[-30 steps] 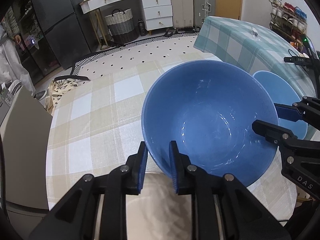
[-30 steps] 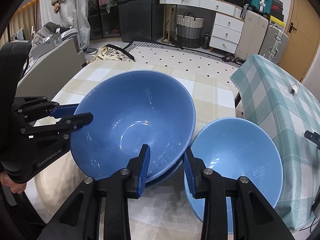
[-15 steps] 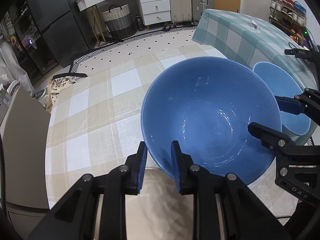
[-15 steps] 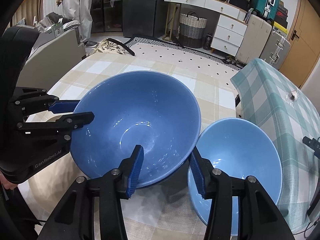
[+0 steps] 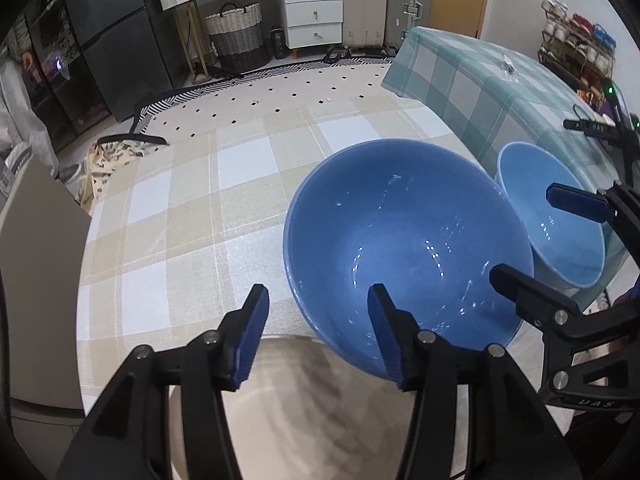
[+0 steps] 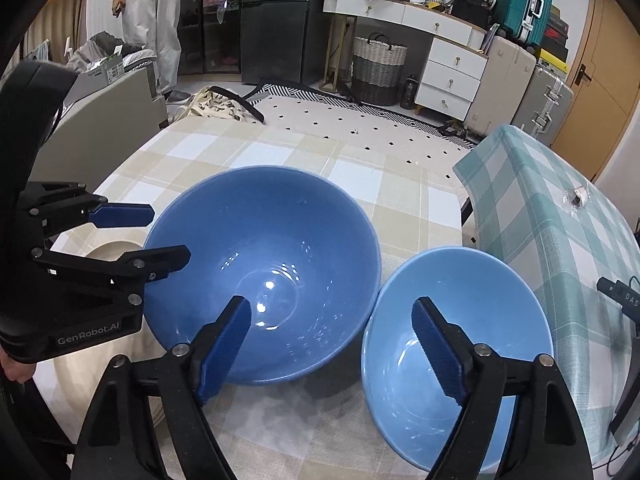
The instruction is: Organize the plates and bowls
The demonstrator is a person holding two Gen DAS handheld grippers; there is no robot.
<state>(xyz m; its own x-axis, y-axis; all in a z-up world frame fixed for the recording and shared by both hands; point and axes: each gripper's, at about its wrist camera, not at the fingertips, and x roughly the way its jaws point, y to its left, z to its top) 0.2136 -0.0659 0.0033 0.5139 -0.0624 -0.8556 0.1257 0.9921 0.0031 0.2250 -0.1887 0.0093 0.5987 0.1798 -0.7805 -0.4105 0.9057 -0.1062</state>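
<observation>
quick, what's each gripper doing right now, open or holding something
Left gripper: open, jaws just opened off the rim of the big blue bowl.
Right gripper: open, jaws just widened, holding nothing.

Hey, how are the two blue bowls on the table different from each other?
The large bowl is a deeper, darker blue; the small bowl is pale sky blue. The large bowl is clearly wider than the small bowl. The large bowl sits partly on a beige plate, while the small bowl stands beside it on the checked tablecloth. Both are glossy, upright and empty.
</observation>
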